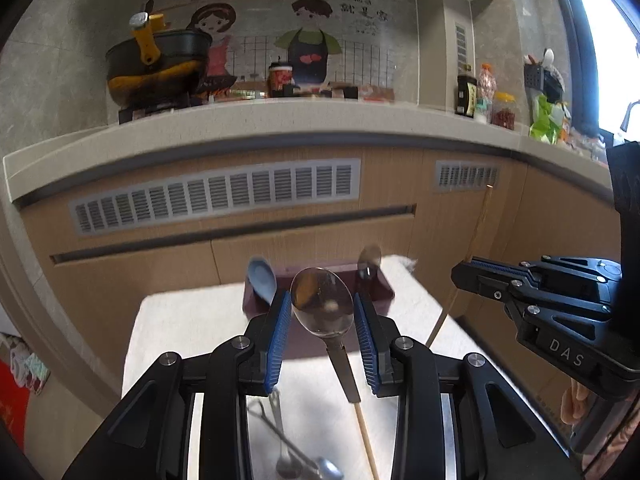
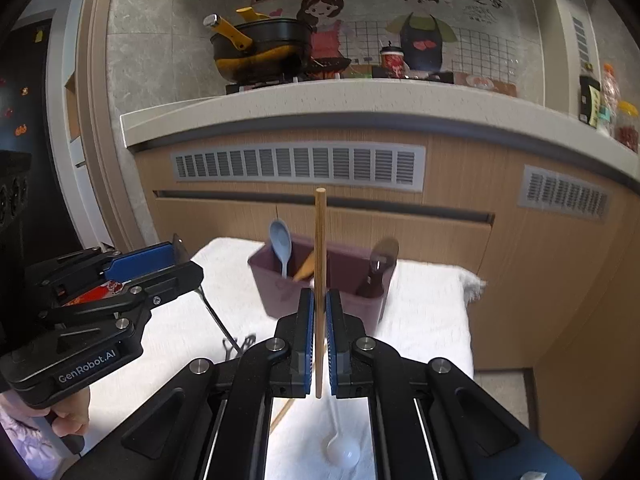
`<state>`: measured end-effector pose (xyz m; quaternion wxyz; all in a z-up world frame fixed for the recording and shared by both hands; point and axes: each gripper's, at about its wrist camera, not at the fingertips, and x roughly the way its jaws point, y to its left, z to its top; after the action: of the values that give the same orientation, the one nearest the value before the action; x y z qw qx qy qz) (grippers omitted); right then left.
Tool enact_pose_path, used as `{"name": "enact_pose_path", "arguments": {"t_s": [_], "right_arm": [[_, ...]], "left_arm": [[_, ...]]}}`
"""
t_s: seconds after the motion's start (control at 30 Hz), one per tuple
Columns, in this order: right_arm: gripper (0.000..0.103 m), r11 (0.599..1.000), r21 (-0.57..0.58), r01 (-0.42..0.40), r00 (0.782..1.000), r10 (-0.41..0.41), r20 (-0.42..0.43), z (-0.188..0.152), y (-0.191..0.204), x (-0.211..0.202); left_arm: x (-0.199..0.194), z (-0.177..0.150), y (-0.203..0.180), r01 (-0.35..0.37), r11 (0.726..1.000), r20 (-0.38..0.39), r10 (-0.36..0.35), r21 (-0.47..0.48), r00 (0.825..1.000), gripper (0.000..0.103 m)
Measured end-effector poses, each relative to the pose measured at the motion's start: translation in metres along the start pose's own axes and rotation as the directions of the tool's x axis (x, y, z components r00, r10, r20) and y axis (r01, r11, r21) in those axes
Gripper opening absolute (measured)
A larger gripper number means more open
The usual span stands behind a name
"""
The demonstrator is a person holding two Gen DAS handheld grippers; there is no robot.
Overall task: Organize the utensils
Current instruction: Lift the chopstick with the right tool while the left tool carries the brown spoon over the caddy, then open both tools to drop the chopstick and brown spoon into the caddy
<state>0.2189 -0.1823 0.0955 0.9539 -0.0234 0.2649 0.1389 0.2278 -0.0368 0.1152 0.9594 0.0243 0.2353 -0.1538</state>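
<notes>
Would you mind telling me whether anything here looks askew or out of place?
Nothing looks spilled or damaged. A white spoon, a loose chopstick and metal utensils lie scattered on the white towel, outside the purple holder.

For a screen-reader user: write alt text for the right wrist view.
The right tongs grip an upright wooden chopstick before a purple utensil bin holding a blue spoon on a white towel.

Steel spoon (image 1: 322,304) upright between left fingers (image 1: 280,336); wooden chopstick (image 2: 320,264) vertical between right fingers (image 2: 306,340); purple holder (image 2: 320,280) beyond.
</notes>
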Motion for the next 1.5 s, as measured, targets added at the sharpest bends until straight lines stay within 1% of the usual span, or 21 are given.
{"name": "enact_pose_path", "arguments": {"t_s": [0.13, 0.27, 0.37, 0.43, 0.57, 0.7, 0.83, 0.9, 0.97, 1.1, 1.13, 1.17, 1.2, 1.23, 1.27, 1.43, 1.5], "right_arm": [[0.006, 0.999, -0.034, 0.021, 0.997, -0.018, 0.073, 0.040, -0.003, -0.001], [0.006, 0.997, -0.057, 0.051, 0.990, -0.043, 0.135, 0.077, -0.006, 0.002], [0.006, 0.997, -0.051, 0.065, 0.989, -0.058, 0.134, 0.090, -0.014, 0.019], [0.006, 0.997, -0.040, 0.072, 0.991, -0.067, 0.119, 0.093, -0.020, 0.036], [0.006, 0.998, -0.015, 0.063, 0.997, -0.062, 0.045, 0.088, -0.032, 0.078], [0.006, 0.998, 0.005, 0.056, 0.997, -0.056, -0.047, 0.069, -0.038, 0.121], [0.006, 0.999, 0.011, 0.046, 0.992, -0.044, -0.122, 0.045, -0.038, 0.154], [0.006, 0.999, 0.024, 0.032, 0.985, -0.027, -0.171, 0.034, -0.039, 0.169], [0.006, 0.999, 0.035, 0.021, 0.980, -0.014, -0.200, 0.025, -0.039, 0.179], [0.009, 1.000, 0.017, 0.012, 0.975, -0.008, -0.223, 0.015, -0.033, 0.184], [0.013, 1.000, 0.011, 0.013, 0.975, -0.011, -0.222, 0.014, -0.031, 0.184], [0.021, 1.000, 0.003, 0.017, 0.976, -0.016, -0.216, 0.013, -0.029, 0.181], [0.025, 1.000, -0.002, 0.020, 0.977, -0.020, -0.211, 0.013, -0.027, 0.180], [0.032, 1.000, -0.007, 0.023, 0.979, -0.024, -0.200, 0.013, -0.025, 0.175], [0.036, 1.000, -0.011, 0.027, 0.981, -0.029, -0.192, 0.013, -0.024, 0.172], [0.038, 0.999, -0.021, 0.027, 0.985, -0.030, -0.168, 0.011, -0.012, 0.152], [0.042, 0.999, -0.025, 0.028, 0.987, -0.032, -0.161, 0.010, -0.007, 0.144]], "left_arm": [[0.008, 0.042, 0.011, -0.039, 0.999, 0.084, 0.038, 0.018, 0.996, 0.033], [0.029, 0.072, 0.024, -0.046, 0.999, 0.122, 0.045, 0.001, 0.992, 0.033], [0.051, 0.081, 0.032, -0.056, 0.998, 0.129, 0.056, -0.005, 0.990, 0.033], [0.069, 0.083, 0.034, -0.058, 0.998, 0.112, 0.058, -0.004, 0.992, 0.033], [0.110, 0.069, 0.043, -0.036, 0.999, 0.039, 0.037, -0.025, 0.999, 0.034], [0.148, 0.046, 0.053, -0.018, 0.998, -0.043, 0.015, -0.053, 0.999, 0.034], [0.176, 0.022, 0.055, -0.019, 0.998, -0.126, 0.011, -0.060, 0.992, 0.035], [0.187, 0.011, 0.056, -0.015, 0.998, -0.164, 0.004, -0.066, 0.986, 0.035], [0.191, 0.002, 0.056, -0.017, 0.997, -0.186, 0.003, -0.073, 0.982, 0.036], [0.186, -0.012, 0.060, -0.022, 0.994, -0.207, -0.001, -0.108, 0.978, 0.036], [0.185, -0.014, 0.061, -0.025, 0.993, -0.208, 0.001, -0.113, 0.978, 0.037], [0.180, -0.017, 0.063, -0.030, 0.993, -0.207, 0.005, -0.118, 0.978, 0.039], [0.175, -0.019, 0.063, -0.036, 0.992, -0.204, 0.010, -0.120, 0.979, 0.040], [0.171, -0.021, 0.065, -0.038, 0.992, -0.203, 0.013, -0.121, 0.979, 0.043], [0.166, -0.023, 0.065, -0.043, 0.992, -0.202, 0.017, -0.122, 0.979, 0.046], [0.138, -0.035, 0.067, -0.050, 0.989, -0.196, 0.022, -0.137, 0.980, 0.048], [0.125, -0.043, 0.068, -0.049, 0.988, -0.202, 0.019, -0.143, 0.979, 0.050]]}}
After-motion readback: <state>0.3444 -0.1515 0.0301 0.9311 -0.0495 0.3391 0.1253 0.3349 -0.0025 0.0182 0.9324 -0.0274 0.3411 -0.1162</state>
